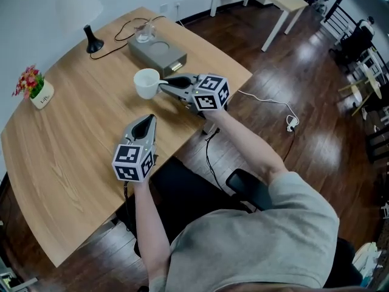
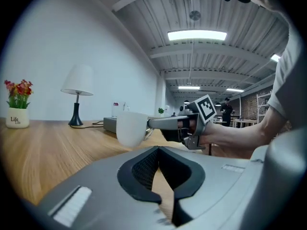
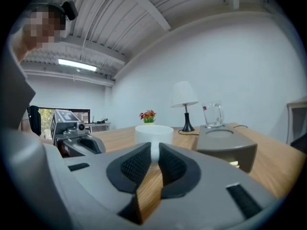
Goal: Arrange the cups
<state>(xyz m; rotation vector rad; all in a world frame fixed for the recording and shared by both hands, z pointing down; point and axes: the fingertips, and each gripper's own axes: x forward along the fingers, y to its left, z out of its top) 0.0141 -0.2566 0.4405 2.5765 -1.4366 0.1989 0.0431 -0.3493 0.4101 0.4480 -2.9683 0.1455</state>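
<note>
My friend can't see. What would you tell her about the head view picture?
The right tongs pinch the handle of a round white cup over a light wooden table. The left tongs, shut and empty, hang beside them near the table's front edge.

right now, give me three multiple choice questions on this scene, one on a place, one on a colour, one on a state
1. Where does the glass mug stand?
A on the grey box
B on a shelf
C in a sink

2. What colour is the cup at the right gripper?
A red
B white
C black

3. How is the right gripper?
A open, nothing in it
B shut on the cup's handle
C open round the cup's rim

Answers:
1 A, the glass mug sits on top of the grey box.
2 B, the cup is plain white.
3 B, the jaws pinch the handle.
</note>
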